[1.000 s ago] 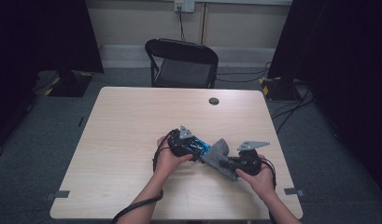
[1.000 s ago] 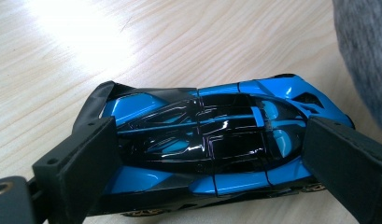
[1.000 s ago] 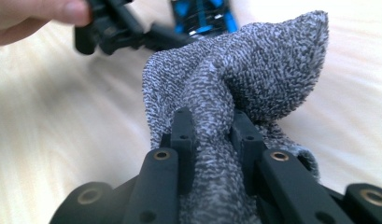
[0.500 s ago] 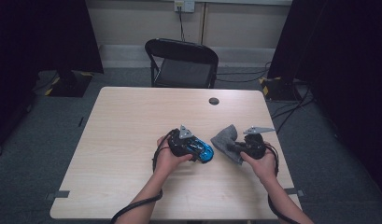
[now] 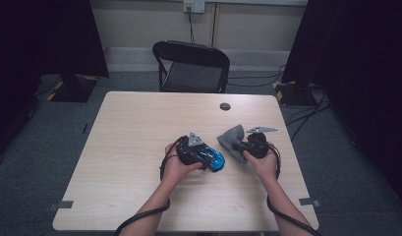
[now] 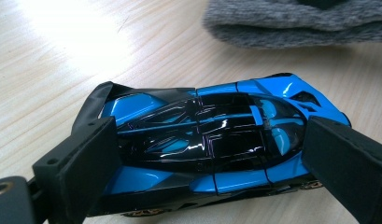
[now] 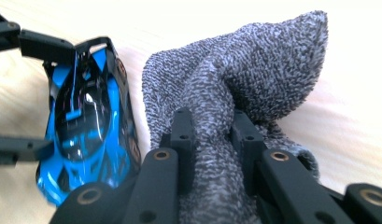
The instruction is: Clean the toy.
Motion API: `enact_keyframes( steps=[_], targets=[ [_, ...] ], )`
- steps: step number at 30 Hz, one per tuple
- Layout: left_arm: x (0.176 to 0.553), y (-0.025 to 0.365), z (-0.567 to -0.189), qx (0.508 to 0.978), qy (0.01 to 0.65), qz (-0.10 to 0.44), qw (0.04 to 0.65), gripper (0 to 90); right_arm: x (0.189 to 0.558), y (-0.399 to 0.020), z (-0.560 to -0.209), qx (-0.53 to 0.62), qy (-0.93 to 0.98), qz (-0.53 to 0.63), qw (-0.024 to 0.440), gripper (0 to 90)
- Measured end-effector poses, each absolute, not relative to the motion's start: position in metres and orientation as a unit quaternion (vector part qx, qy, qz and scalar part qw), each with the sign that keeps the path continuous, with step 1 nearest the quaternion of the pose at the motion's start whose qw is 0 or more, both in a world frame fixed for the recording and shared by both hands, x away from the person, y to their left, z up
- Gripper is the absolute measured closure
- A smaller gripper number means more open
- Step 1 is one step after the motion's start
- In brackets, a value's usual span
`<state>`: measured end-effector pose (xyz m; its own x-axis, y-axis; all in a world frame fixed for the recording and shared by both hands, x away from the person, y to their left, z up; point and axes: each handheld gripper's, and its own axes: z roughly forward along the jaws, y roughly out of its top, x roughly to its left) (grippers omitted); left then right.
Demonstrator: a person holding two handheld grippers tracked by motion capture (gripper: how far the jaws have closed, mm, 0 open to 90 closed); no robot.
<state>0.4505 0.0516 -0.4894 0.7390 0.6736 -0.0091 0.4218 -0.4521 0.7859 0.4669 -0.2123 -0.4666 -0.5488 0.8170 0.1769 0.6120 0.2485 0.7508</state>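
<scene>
Right tongs [image 7: 211,128] pinch nubby grey terry cloth [image 7: 254,65] beside glossy blue car [image 7: 88,121].

Black tools [image 5: 215,158], grey plates, trailing cables, bare forearms

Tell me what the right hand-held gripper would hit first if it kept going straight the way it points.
Probably bare table. The right hand-held gripper, shut on the grey cloth, points past the blue toy car, which sits off to one side in the left hand-held gripper. Depth is unclear; the cloth's edge might brush the car.
</scene>
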Motion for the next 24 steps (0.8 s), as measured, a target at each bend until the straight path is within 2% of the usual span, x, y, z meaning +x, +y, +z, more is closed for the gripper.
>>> enact_keyframes(
  steps=[14, 24],
  targets=[
    [0.450, 0.051, -0.489, 0.838, 0.326, 0.154, 0.410, 3.9, 0.496, -0.159, -0.474, 0.415, 0.805, 0.403, 0.135, 74.9],
    [0.449, 0.052, -0.491, 0.837, 0.322, 0.155, 0.415, 3.9, 0.505, -0.155, -0.488, 0.422, 0.799, 0.413, 0.117, 74.4]
  ],
)
